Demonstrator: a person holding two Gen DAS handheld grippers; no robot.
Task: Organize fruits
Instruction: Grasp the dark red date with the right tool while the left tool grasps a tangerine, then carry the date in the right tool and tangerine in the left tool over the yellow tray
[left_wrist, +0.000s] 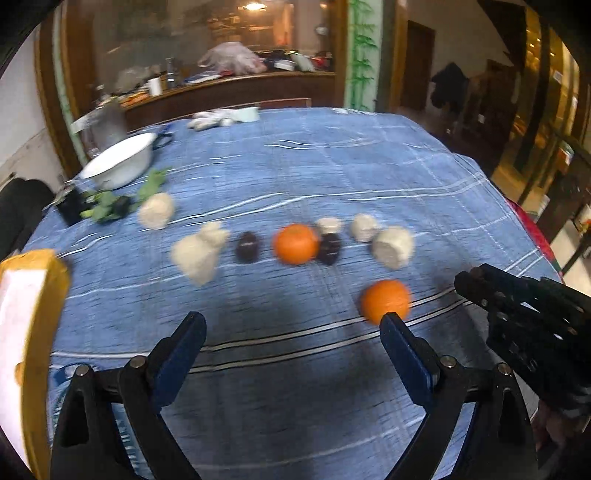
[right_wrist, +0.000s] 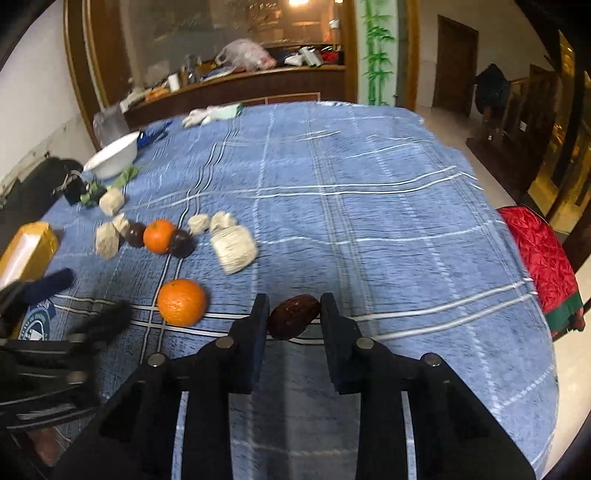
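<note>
Gripping a dark brown fruit (right_wrist: 293, 316), the right gripper (right_wrist: 294, 314) has its two fingers closed against the fruit's sides, holding it just above the blue checked cloth (right_wrist: 369, 221). Motion blur makes it hard to say whether the fruit is lifted clear or only just off the cloth.

Taking the near orange (right_wrist: 181, 302) as the landmark: the held fruit sits just to its right. Beyond it, farther up the cloth, lies a loose row with a second orange (right_wrist: 159, 235) flanked by two dark fruits (right_wrist: 181, 243) like the held one, and several pale beige lumps (right_wrist: 233, 248) mixed among them. Well beyond and to the left of it stand a white bowl (right_wrist: 112, 157) and some green leafy pieces (right_wrist: 125, 175). To its left, at the cloth's edge, is a yellow box (right_wrist: 31, 249).

The left gripper (left_wrist: 291, 325) hangs wide open and empty, its right fingertip just in front of the near orange in its own view, touching nothing that I can see.

As for progress, the sorting looks barely begun: oranges, dark fruits and beige lumps lie intermingled, nothing is visibly in the bowl, and only one piece is in hand. Nearly every item is left to group.
</note>
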